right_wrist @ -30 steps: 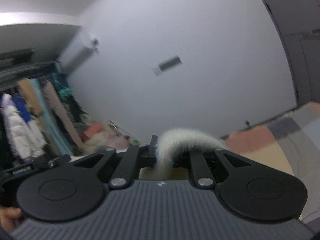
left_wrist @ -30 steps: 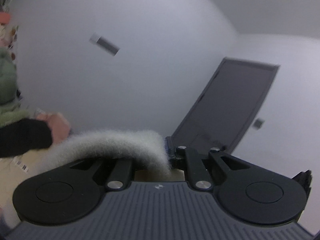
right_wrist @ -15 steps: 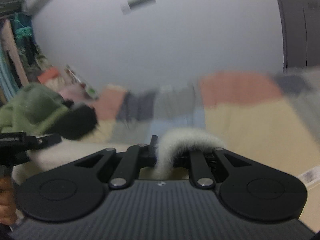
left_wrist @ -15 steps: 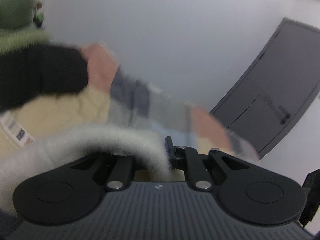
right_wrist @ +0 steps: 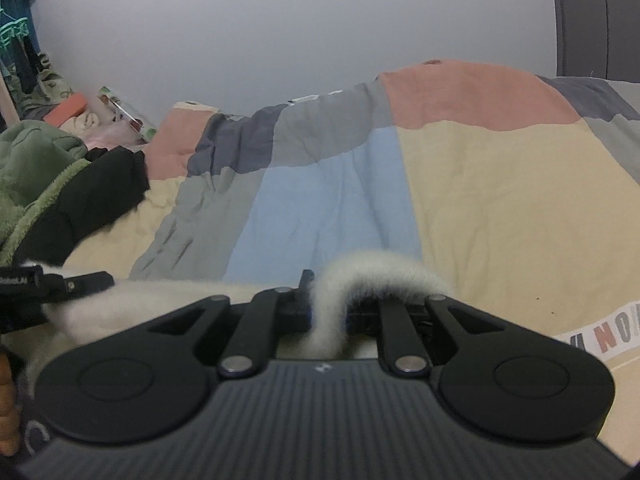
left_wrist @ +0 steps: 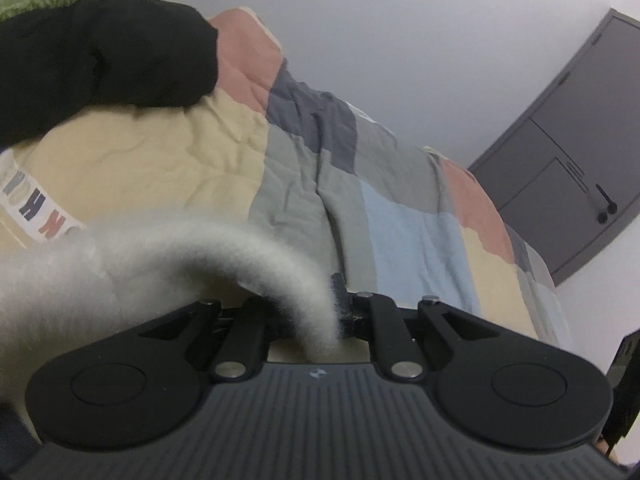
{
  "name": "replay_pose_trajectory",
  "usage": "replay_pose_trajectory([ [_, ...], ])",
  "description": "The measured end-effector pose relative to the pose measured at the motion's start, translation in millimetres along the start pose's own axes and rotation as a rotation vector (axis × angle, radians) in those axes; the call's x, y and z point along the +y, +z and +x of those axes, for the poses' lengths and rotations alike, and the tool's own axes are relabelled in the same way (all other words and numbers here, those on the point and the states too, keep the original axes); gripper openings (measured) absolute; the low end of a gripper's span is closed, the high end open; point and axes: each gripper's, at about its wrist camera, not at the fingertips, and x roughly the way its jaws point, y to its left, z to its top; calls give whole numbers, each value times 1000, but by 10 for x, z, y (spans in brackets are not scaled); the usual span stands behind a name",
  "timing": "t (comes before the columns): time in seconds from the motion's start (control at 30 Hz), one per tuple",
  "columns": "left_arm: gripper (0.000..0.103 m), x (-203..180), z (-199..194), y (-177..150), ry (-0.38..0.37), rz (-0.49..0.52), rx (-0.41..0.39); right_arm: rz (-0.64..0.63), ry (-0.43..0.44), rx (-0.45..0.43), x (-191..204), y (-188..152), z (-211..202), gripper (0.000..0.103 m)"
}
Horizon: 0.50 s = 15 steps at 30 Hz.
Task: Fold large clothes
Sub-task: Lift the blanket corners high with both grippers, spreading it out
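Note:
A white fluffy fleece garment arches out of my left gripper and spreads to the lower left. That gripper's jaws are opening, with the fleece edge still pinched between them. In the right wrist view another edge of the same fleece loops up out of my right gripper, which is shut on it. The garment stretches left toward the other gripper's black tip. Both grippers hover low over the patchwork quilt.
A black garment with green fleece is heaped at the quilt's left side. More clothes and small items lie by the wall behind it. A grey door stands beyond the quilt at the right.
Both grippers have come down from facing the wall to just above the quilt, carrying the fleece with them. The black and green heap has come close on the left.

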Motion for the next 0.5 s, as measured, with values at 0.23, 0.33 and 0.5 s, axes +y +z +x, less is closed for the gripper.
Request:
replay_pose_trajectory([
  [0.23,72,-174,-511,-126,-9,37,-34,-19,-7,-35,192,-5,-262,62],
  [0.33,72,-251,-797,-201,-6,53,-57,-20,13,-64,277,-52,-542,62],
  [0.5,72,-418,-1505,-477,5,80,-112,-31,28,-111,430,-273,-1213,62],
])
